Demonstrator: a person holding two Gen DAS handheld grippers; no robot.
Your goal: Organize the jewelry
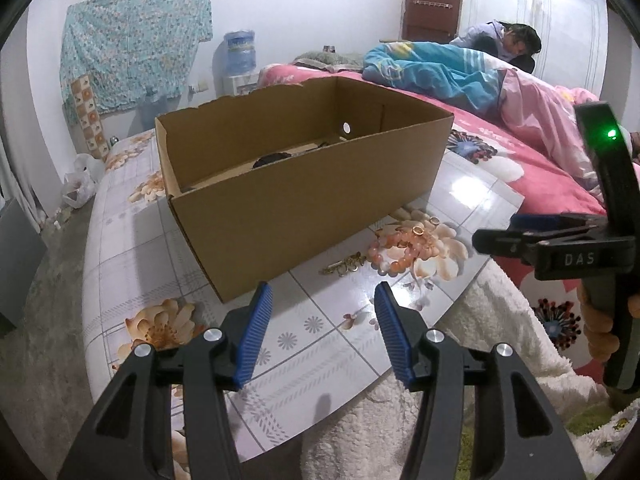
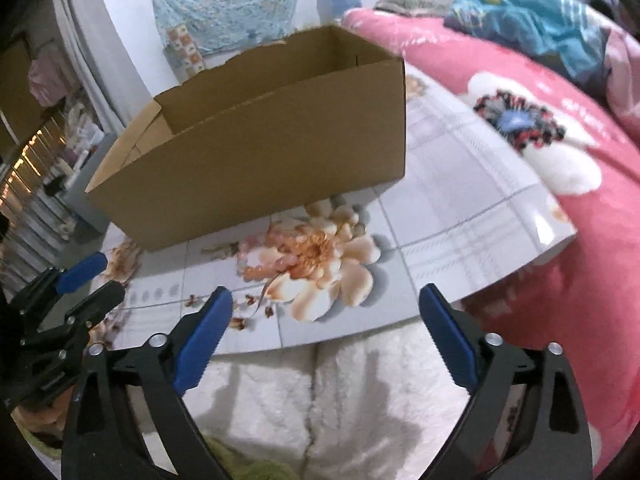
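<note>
Lying on the glossy floral-printed board [image 1: 360, 344], near its right edge, a peach and white beaded bracelet [image 1: 396, 254] sits beside two gold rings [image 1: 418, 231] and a gold chain [image 1: 344, 266], all just in front of the open brown cardboard box [image 1: 304, 184]. The right gripper [image 2: 326, 314], jaws spread wide and empty, points straight at the bracelet and looks nearer. The left gripper [image 1: 324, 308], half open and empty, hovers off to the bracelet's left, facing the box's corner. Nothing blocks the way.

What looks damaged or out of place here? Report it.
The cardboard box has a ragged, torn far rim. A bead bracelet, rings and a gold piece lie loose on the board beside it.
</note>
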